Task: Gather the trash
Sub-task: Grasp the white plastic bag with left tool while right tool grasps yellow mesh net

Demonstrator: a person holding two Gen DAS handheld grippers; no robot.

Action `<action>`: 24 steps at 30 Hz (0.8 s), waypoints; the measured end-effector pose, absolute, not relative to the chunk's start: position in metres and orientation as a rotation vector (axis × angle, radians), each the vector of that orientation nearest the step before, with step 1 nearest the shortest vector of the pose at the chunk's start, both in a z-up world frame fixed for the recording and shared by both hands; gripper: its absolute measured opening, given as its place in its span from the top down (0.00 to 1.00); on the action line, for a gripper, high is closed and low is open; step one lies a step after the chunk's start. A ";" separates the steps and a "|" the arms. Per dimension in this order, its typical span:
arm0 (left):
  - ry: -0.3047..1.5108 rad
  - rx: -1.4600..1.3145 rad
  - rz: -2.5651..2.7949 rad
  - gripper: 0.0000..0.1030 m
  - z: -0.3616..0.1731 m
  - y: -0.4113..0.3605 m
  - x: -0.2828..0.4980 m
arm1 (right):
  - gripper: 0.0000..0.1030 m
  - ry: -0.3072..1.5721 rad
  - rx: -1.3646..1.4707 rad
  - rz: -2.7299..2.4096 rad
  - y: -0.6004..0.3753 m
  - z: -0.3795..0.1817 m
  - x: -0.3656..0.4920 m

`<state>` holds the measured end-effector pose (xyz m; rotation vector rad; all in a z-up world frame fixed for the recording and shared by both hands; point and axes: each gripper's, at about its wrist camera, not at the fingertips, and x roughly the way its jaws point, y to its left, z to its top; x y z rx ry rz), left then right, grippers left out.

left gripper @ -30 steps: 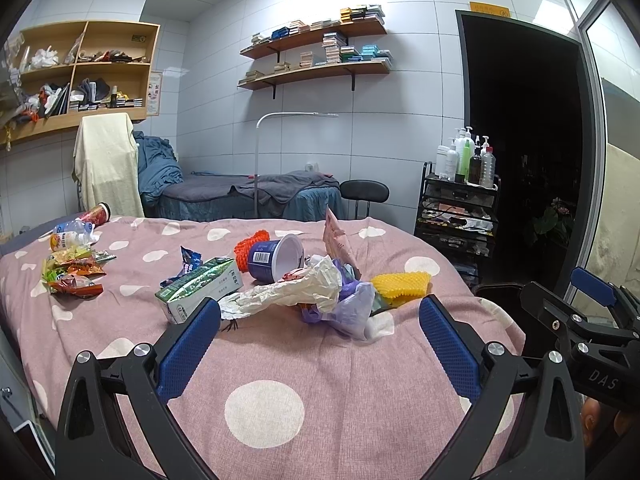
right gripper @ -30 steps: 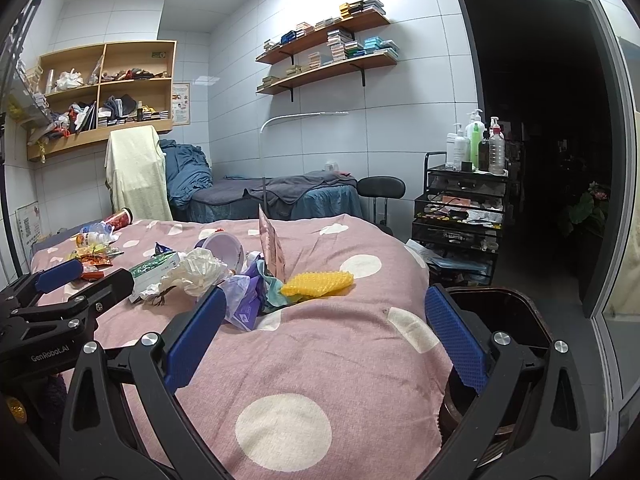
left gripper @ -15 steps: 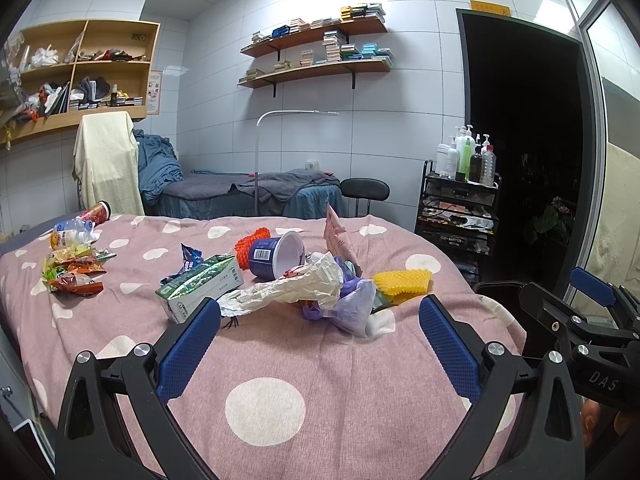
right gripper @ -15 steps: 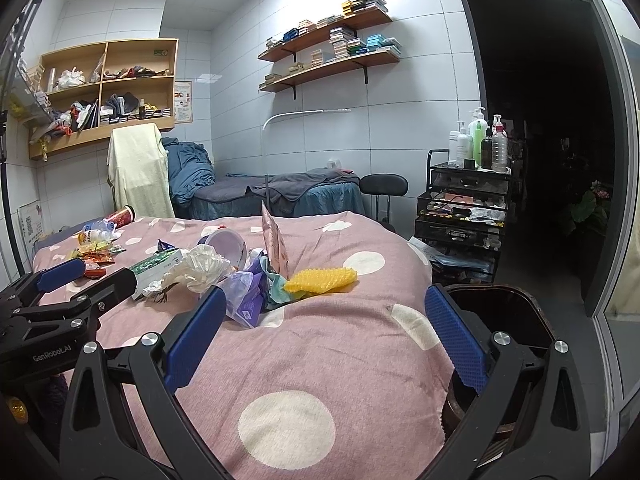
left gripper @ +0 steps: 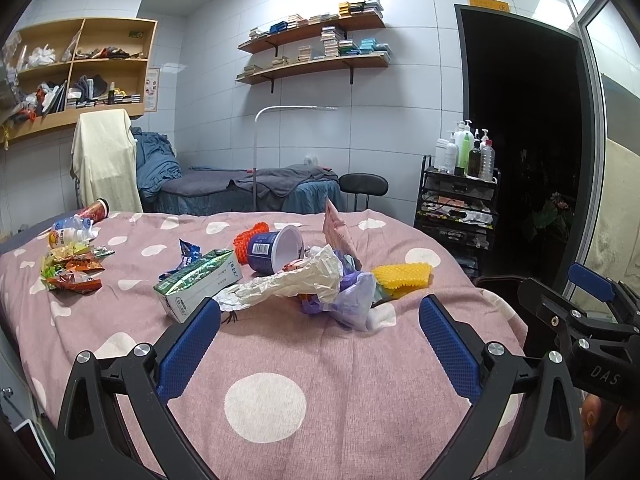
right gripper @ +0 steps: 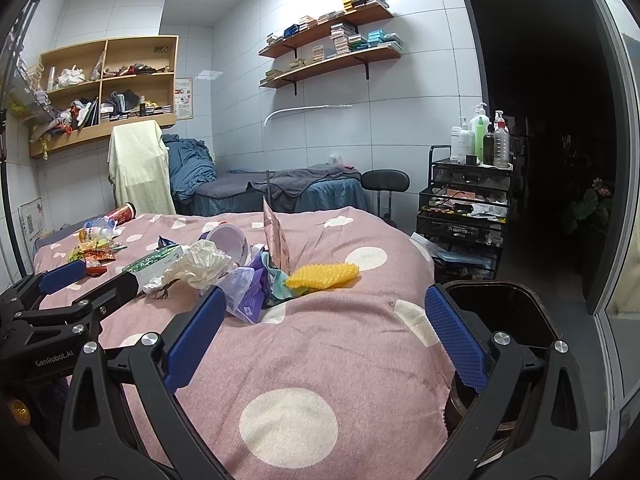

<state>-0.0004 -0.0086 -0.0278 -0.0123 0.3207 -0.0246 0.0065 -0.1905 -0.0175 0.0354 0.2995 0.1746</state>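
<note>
Trash lies on a pink polka-dot bed [left gripper: 280,360]: a green and white carton [left gripper: 200,284], crumpled white paper [left gripper: 296,276], a tipped blue cup [left gripper: 272,250], a purple plastic bag [left gripper: 352,300], a yellow bumpy pad [left gripper: 402,274] and snack wrappers [left gripper: 70,268] at the left. My left gripper [left gripper: 320,344] is open and empty, short of the pile. My right gripper [right gripper: 326,336] is open and empty over the bed's near right part. A dark bin [right gripper: 504,320] stands beside the bed at the right.
A black trolley [right gripper: 464,208] with bottles stands at the right by a dark doorway. A second bed [left gripper: 248,192], a black stool [left gripper: 362,186] and a draped chair [left gripper: 104,160] stand behind. Shelves [left gripper: 316,44] hang on the tiled wall.
Both grippers have drifted slightly; the views shifted a little. Both stay open and empty, and the trash has not moved.
</note>
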 end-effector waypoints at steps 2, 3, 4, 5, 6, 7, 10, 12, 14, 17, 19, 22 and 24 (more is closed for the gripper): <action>0.350 0.001 -0.044 0.05 -0.031 -0.007 0.003 | 0.04 0.320 0.032 0.176 -0.190 -0.019 0.011; 0.368 0.008 -0.053 0.05 -0.033 -0.006 0.005 | 0.04 0.332 0.030 0.182 -0.188 -0.020 0.013; 0.392 0.016 -0.064 0.05 -0.035 -0.005 0.007 | 0.04 0.349 0.026 0.190 -0.187 -0.022 0.017; 0.417 0.024 -0.075 0.05 -0.039 -0.003 0.010 | 0.04 0.368 0.023 0.196 -0.186 -0.023 0.021; 0.432 0.029 -0.078 0.05 -0.040 -0.001 0.013 | 0.04 0.382 0.020 0.199 -0.185 -0.024 0.024; 0.448 0.038 -0.079 0.05 -0.043 0.002 0.015 | 0.04 0.399 0.018 0.207 -0.184 -0.026 0.028; 0.481 0.083 -0.057 0.05 -0.047 0.009 0.026 | 0.04 0.444 0.008 0.241 -0.181 -0.030 0.042; 0.499 0.127 -0.048 0.08 -0.048 0.012 0.036 | 0.04 0.476 0.000 0.271 -0.176 -0.031 0.053; 0.516 0.165 -0.037 0.14 -0.048 0.017 0.047 | 0.04 0.497 -0.002 0.291 -0.173 -0.032 0.060; 0.545 0.201 -0.030 0.23 -0.049 0.030 0.067 | 0.04 0.526 0.010 0.331 -0.169 -0.033 0.071; 0.563 0.223 -0.020 0.27 -0.051 0.036 0.080 | 0.04 0.540 0.012 0.345 -0.166 -0.033 0.079; 0.581 0.270 -0.021 0.29 -0.053 0.039 0.096 | 0.04 0.557 0.012 0.361 -0.162 -0.034 0.088; 0.587 0.317 -0.032 0.29 -0.055 0.036 0.105 | 0.04 0.572 0.013 0.366 -0.161 -0.035 0.095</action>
